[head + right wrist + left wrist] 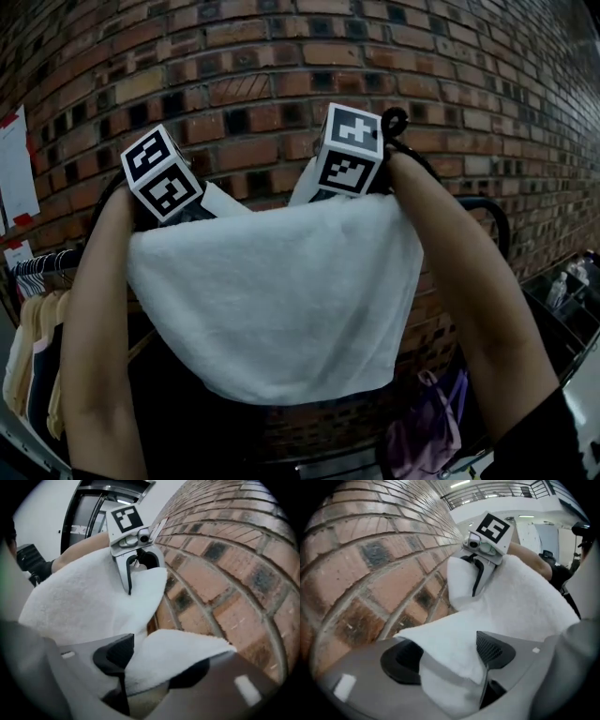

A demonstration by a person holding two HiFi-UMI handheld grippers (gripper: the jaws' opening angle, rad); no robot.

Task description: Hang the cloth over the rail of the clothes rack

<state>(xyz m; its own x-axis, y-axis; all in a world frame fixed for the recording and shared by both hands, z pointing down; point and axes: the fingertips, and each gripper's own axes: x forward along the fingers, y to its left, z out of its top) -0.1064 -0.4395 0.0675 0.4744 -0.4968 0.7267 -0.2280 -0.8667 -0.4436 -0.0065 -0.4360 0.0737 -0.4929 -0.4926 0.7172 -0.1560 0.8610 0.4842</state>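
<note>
Brick wall (281, 56), white cloth (272, 300), hanging clothes (33, 361)

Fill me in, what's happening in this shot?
A person is hanging a white cloth in front of a brick wall, with one gripper at each top corner. The left gripper and the right gripper both have their jaws apart, each with a corner of the cloth lying loose between them. The cloth hangs down broadly. The rail beneath it is hidden; only a black rack tube shows at the right.
</note>
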